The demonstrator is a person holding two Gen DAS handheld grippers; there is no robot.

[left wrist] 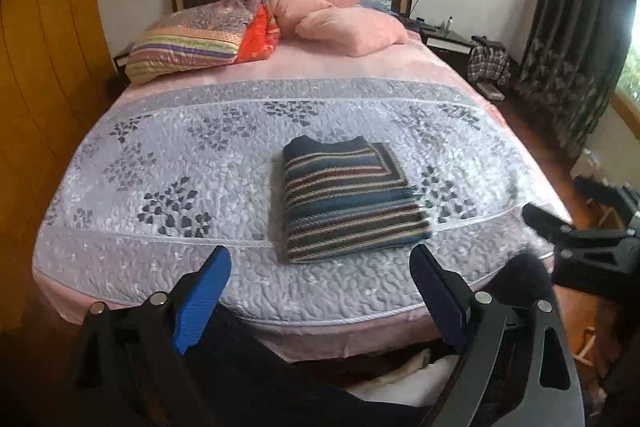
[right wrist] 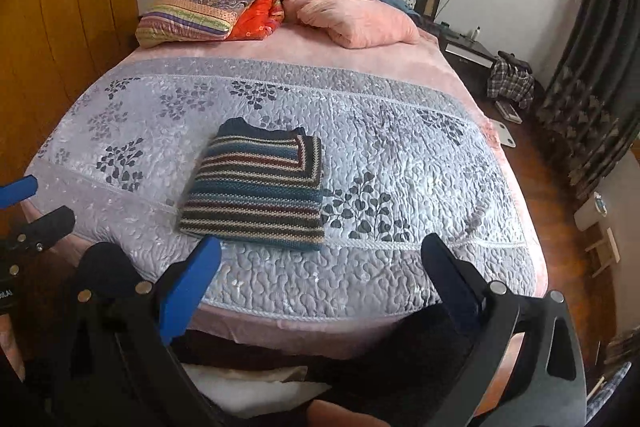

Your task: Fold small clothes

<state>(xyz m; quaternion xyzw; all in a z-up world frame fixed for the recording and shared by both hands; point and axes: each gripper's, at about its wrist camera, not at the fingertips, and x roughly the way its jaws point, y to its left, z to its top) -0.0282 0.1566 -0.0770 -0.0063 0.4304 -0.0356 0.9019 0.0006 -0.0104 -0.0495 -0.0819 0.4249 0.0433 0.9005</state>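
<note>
hovering apart — both grippers [left wrist: 320, 267] [right wrist: 320, 259] wide, above folded sweater [left wrist: 344, 199].

A small knitted sweater [left wrist: 346, 199] with horizontal stripes of dark blue, teal, maroon and cream is seen folded into a compact, thick rectangle. It is laid flat near the foot end of the quilted lilac bedspread [left wrist: 180, 155], its dark neckline turned towards the headboard, one sleeve folded across its top.
</note>
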